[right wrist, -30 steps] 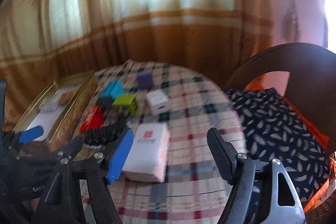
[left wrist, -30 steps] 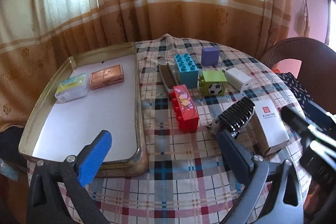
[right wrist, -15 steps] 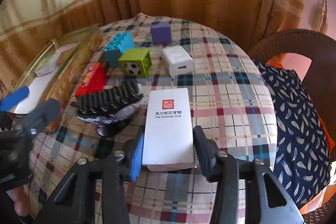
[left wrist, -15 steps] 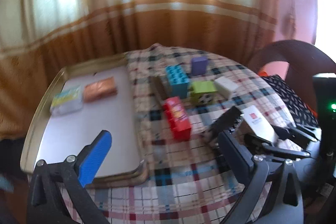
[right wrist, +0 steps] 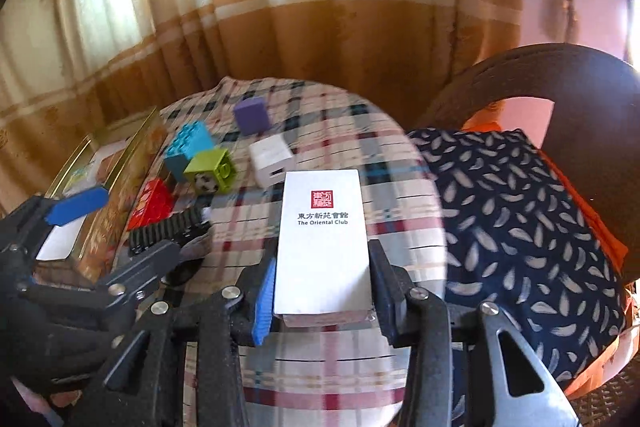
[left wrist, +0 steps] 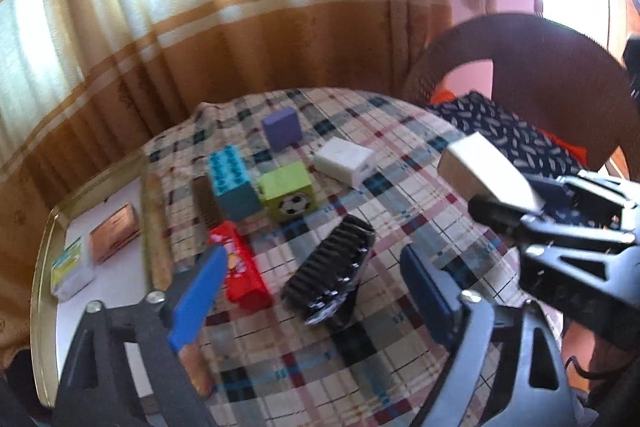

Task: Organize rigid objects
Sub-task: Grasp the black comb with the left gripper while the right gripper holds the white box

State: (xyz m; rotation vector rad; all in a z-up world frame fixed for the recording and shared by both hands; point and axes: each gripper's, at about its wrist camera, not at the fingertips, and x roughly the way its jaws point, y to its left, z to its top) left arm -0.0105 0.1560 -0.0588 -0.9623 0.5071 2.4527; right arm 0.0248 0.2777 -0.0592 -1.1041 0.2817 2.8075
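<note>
My right gripper (right wrist: 322,287) is shut on the white "Oriental Club" box (right wrist: 322,239), pads pressed on both long sides. In the left wrist view the box (left wrist: 486,171) hangs above the checked tablecloth at the right. My left gripper (left wrist: 310,293) straddles a black brush (left wrist: 330,275) that lies on the cloth. Its jaws are closing, and a gap shows on each side of the brush. A red brick (left wrist: 240,271) lies just beside the left blue pad.
Behind the brush stand a blue brick (left wrist: 234,187), a green football cube (left wrist: 288,193), a white block (left wrist: 344,161) and a purple block (left wrist: 282,129). A gold-rimmed tray (left wrist: 154,227) at left holds two small boxes. A chair with a patterned cushion (right wrist: 520,219) borders the table's right.
The right gripper closed on the white box and raised it off the cloth. The left gripper swung right from beside the tray to around the brush, and its jaws narrowed.
</note>
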